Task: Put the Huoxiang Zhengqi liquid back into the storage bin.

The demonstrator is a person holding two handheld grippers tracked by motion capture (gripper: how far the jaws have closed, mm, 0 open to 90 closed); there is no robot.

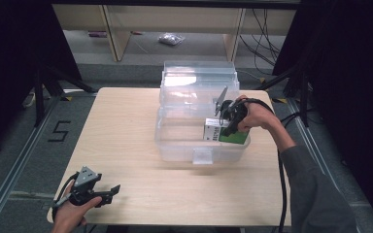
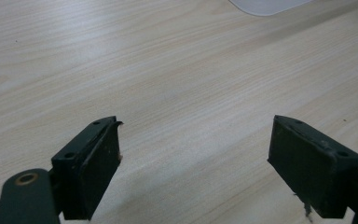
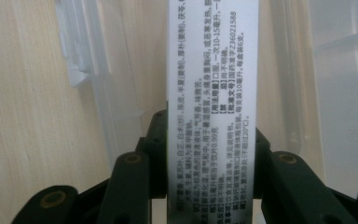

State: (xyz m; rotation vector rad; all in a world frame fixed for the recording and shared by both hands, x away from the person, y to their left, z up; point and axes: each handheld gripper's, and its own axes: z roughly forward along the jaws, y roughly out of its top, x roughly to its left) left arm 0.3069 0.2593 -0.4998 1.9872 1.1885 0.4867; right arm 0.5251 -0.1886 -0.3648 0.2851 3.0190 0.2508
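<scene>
Pale desk [image 1: 126,145] carries a clear bin [image 1: 175,145]. Right gripper [image 1: 229,121] jaws clamp the box [image 1: 223,132] at the bin's three o'clock side, likely to set it inside. Left gripper [image 1: 108,193] idles at seven o'clock, jaws apart.

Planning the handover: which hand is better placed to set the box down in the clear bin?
Right. The right gripper is shut on the box inside the clear bin; the left gripper sits open.

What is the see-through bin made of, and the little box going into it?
The bin looks like clear glossy plastic: the table shows through its walls. The box in the right gripper seems thin printed cardboard, white and green with flat sides, though that is a guess.
</scene>
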